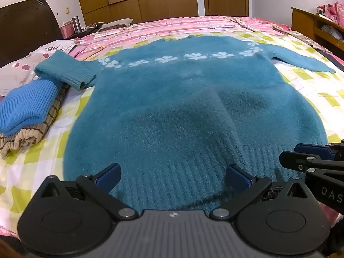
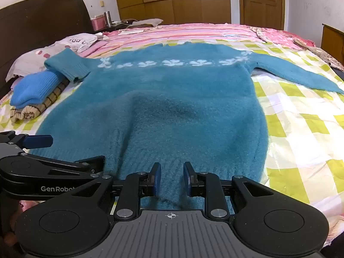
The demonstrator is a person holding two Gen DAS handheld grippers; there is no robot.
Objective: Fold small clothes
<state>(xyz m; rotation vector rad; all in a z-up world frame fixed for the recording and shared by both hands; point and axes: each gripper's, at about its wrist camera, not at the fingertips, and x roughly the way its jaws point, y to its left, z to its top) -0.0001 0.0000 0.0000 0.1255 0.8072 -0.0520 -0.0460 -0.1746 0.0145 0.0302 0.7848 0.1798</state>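
Observation:
A teal fuzzy sweater (image 1: 182,99) with a band of white flowers lies spread flat on the bed, hem toward me, also in the right wrist view (image 2: 172,107). Its left sleeve (image 1: 68,68) rests on a stack of folded clothes; its right sleeve (image 1: 301,60) lies stretched out on the bedspread. My left gripper (image 1: 173,176) is wide open over the ribbed hem. My right gripper (image 2: 172,179) is partly open, its blue pads either side of the hem's edge, not clamped on it. Each gripper shows at the edge of the other's view.
A stack of folded clothes (image 1: 28,116), blue knit on top of a beige checked piece, sits at the sweater's left. Pillows (image 1: 19,68) and a dark headboard (image 1: 23,28) lie beyond it. A nightstand with a flask (image 1: 76,23) stands behind. A wooden shelf (image 1: 318,25) is at right.

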